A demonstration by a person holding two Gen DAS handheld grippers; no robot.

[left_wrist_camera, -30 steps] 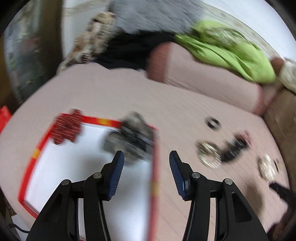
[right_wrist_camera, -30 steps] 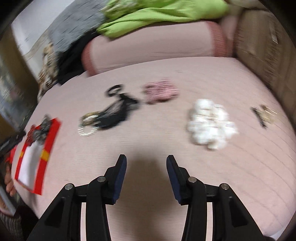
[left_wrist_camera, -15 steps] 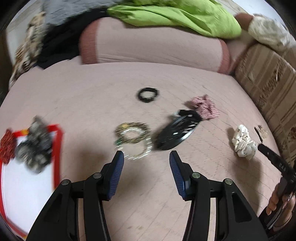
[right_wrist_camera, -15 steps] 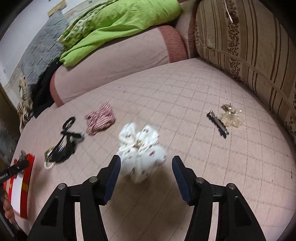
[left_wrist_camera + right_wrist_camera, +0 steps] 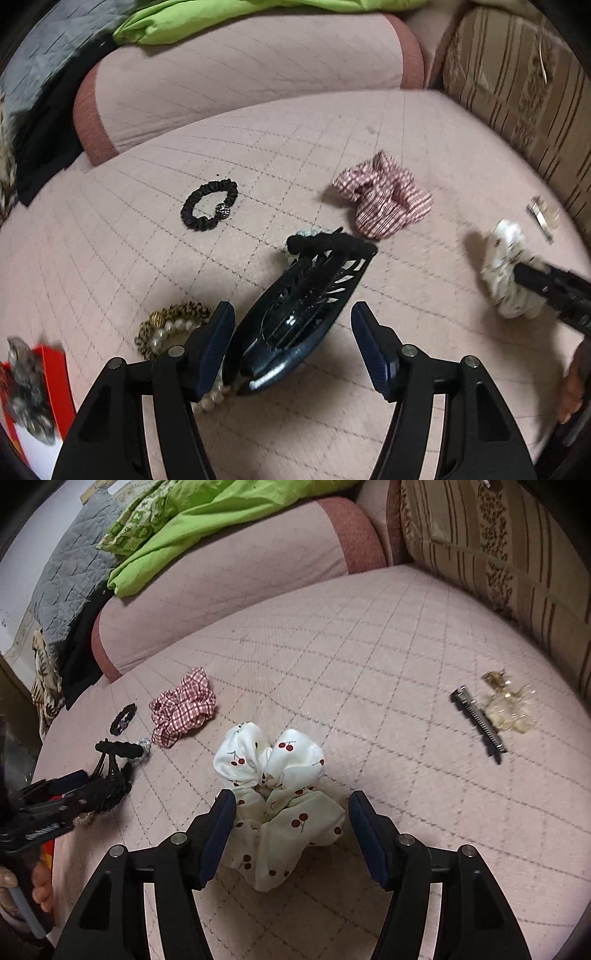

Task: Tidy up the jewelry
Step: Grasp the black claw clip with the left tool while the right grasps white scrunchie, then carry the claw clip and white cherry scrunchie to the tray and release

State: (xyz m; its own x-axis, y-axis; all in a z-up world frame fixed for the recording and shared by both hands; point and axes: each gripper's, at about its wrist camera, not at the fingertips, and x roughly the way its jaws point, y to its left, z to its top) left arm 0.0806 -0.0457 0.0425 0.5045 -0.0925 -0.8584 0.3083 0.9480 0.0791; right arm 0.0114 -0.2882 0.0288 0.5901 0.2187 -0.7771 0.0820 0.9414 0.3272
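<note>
Straddling the large black hair clip (image 5: pixel 303 314), the left hand-held gripper (image 5: pixel 291 350) has its jaws spread wide, one finger at each flank and neither yet pressing on it. The clip lies on the pink quilted bed (image 5: pixel 258 155), its near end over a pearl and leopard-print bracelet (image 5: pixel 173 328), a black velvet bar (image 5: pixel 332 242) at its far end. Beyond lie a black scrunchie (image 5: pixel 208 210) and a red checked scrunchie (image 5: pixel 388 205); at the lower left edge is the red-rimmed tray (image 5: pixel 55 373) with a few pieces in it.

The right hand-held gripper (image 5: pixel 291 834) is likewise wide apart, bracketing the white cherry-print scrunchie (image 5: pixel 280 805) without squeezing it. Well off to its right sit a black toothed clip (image 5: pixel 478 720) and a small gold piece (image 5: pixel 509 705).

Both hands seem to be at the point of picking up. Next, each needs to close: firmly across the clip's hard body, clear of the bracelet underneath, and gathering enough soft cloth on the scrunchie, then carry to the tray.
</note>
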